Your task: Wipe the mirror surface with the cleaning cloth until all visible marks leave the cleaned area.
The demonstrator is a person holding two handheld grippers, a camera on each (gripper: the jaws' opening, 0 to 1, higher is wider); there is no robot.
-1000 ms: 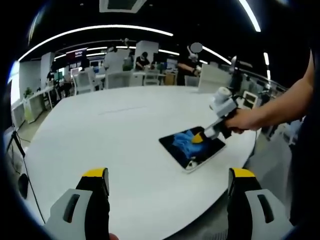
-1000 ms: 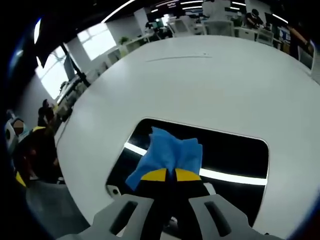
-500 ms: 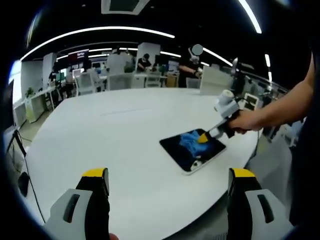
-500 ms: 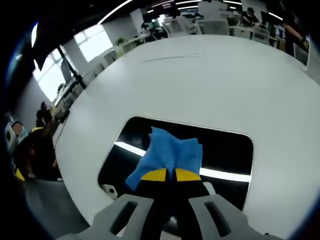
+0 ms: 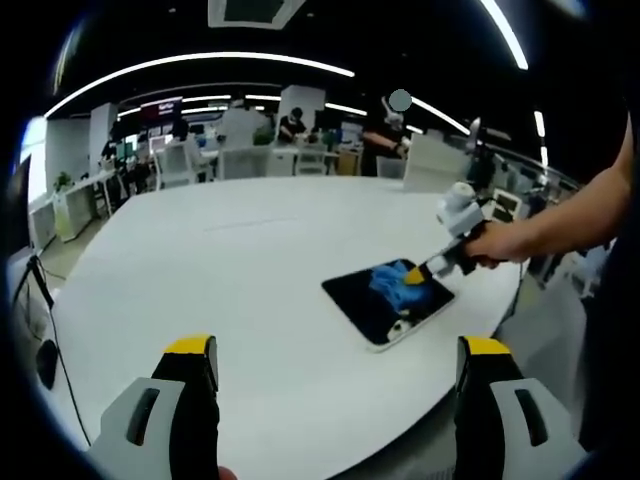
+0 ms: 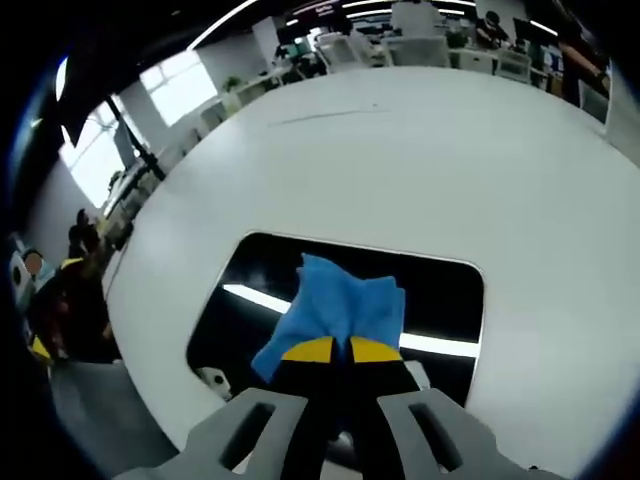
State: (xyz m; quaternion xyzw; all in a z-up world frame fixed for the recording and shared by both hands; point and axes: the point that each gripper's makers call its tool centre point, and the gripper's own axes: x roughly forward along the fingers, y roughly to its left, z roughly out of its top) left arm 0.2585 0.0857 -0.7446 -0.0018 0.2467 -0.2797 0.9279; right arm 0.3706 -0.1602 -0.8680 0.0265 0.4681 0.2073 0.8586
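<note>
A blue cleaning cloth (image 6: 340, 305), soft and crumpled into folds, sits clamped between the yellow-tipped jaws of the right hand-held gripper (image 6: 331, 349) at the lower centre of the right gripper view, its bunched end pressed on the mirror (image 6: 440, 300). The mirror is a flat, rounded-corner rectangle with a thin pale rim; its glossy dark face reflects a bright strip of ceiling light running across the middle of the frame. It lies flat on a broad, smooth white desk (image 6: 420, 160) with a curved edge, which fills the upper half of that view; windows and office furniture show at the upper left.

In the left gripper view the same mirror (image 5: 372, 301) lies right of centre near the desk's (image 5: 220, 270) rounded edge, with the cloth (image 5: 392, 282) a blue patch on its far end. The right hand-held gripper (image 5: 412, 274), grey with a yellow tip, comes in from the right of the frame and meets the cloth, gripped by a person's hand (image 5: 492, 243) on a bare forearm. The left hand-held gripper (image 5: 337, 346) rises from the bottom of the frame, its two grey jaws with matte yellow tips standing wide apart and holding nothing, well apart from the mirror. Behind the desk, in the upper part of the frame, are white chairs, workstations and several people under long curved ceiling lights.
</note>
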